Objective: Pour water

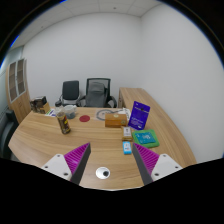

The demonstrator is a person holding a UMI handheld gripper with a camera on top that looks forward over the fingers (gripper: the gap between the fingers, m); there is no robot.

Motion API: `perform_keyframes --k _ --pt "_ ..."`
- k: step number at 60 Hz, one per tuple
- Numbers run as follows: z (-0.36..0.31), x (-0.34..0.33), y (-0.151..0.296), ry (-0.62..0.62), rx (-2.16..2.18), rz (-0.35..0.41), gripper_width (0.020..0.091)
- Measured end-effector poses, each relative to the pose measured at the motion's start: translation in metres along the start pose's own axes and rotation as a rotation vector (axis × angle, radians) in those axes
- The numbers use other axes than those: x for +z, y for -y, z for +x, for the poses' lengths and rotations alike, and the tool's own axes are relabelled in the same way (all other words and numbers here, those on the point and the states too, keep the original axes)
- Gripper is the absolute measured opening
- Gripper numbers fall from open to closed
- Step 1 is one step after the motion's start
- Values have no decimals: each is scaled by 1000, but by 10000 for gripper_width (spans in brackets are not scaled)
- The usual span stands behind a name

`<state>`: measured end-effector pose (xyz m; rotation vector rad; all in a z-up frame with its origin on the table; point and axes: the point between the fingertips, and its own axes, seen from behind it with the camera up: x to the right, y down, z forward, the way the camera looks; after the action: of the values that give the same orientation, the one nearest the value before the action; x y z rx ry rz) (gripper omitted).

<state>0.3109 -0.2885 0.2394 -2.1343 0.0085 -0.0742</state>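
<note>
Wood-grain desk top, light brown, curved along its edge, fills the lower half of the gripper view and extends back along the right wall as a side run. White walls and a white ceiling enclose the room. Two dark office chairs stand behind the desk against the far wall; a wooden cabinet with glazed doors stands at the left. The gripper hangs above the near desk edge, its fingers spread apart with nothing between them but the desk; the magenta pads face inward. A small round white object lies on the desk between the fingers. Just beyond the fingertips lies a small blue-green item, and to its right a green book. Behind these stands a purple box with white print, too small to read. A brownish container, possibly the pouring vessel, stands well ahead at centre left; its nature cannot be confirmed. A red round mat and a flat brown box lie further back. No water is discernible.
</note>
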Motion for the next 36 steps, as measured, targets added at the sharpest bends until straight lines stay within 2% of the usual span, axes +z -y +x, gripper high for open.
perform_keyframes --k 13,14,26,36 --pt "-19 33 2 0 -18 -33 851" --pt "-32 22 -6 -10 -18 -31 850" --pt "-97 67 -16 13 -44 -55 857" --pt "-179 113 -10 32 -25 -18 856"
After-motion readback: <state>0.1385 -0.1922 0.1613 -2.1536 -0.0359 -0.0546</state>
